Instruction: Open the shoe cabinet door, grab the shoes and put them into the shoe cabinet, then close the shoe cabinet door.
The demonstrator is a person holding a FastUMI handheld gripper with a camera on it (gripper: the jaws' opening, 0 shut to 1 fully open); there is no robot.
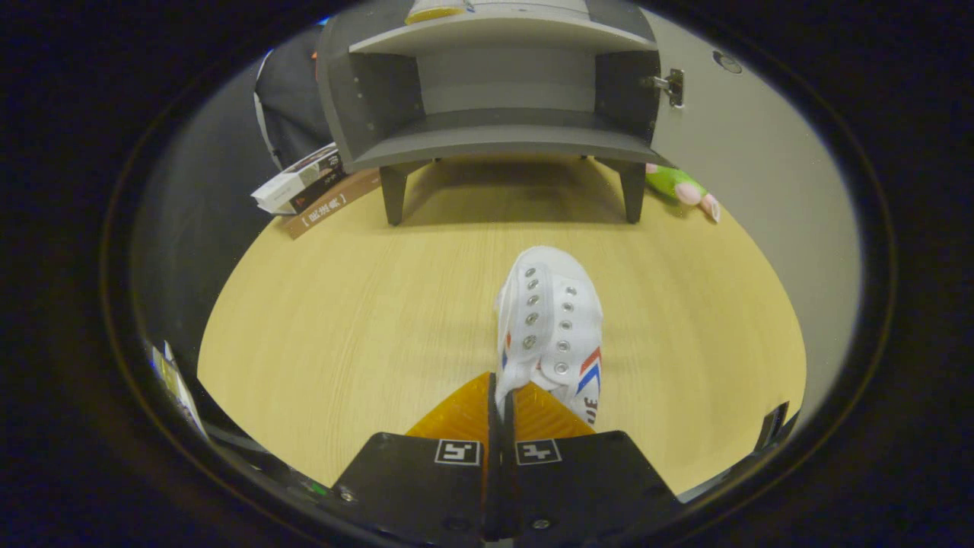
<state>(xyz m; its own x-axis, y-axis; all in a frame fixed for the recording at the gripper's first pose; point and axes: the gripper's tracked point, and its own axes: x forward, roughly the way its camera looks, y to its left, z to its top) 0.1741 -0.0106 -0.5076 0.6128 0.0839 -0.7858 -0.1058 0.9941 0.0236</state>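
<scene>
A white canvas shoe (552,323) with metal eyelets and a red and blue side stripe hangs just ahead of my fingers, its toe pointing toward the cabinet. My gripper (501,396) is shut on the shoe's heel edge, both fingers pinching the white fabric. Beyond the shoe stands the grey shoe cabinet (494,114) on short legs, its door (761,175) swung open to the right with a metal hinge (673,85) showing. The lower shelf (498,137) inside is bare; something yellowish lies on the upper shelf.
The wooden tabletop (380,320) stretches between me and the cabinet. Several boxes and a brown book (312,186) lie left of the cabinet legs. A green and pink toy (681,189) lies by the right leg, under the open door.
</scene>
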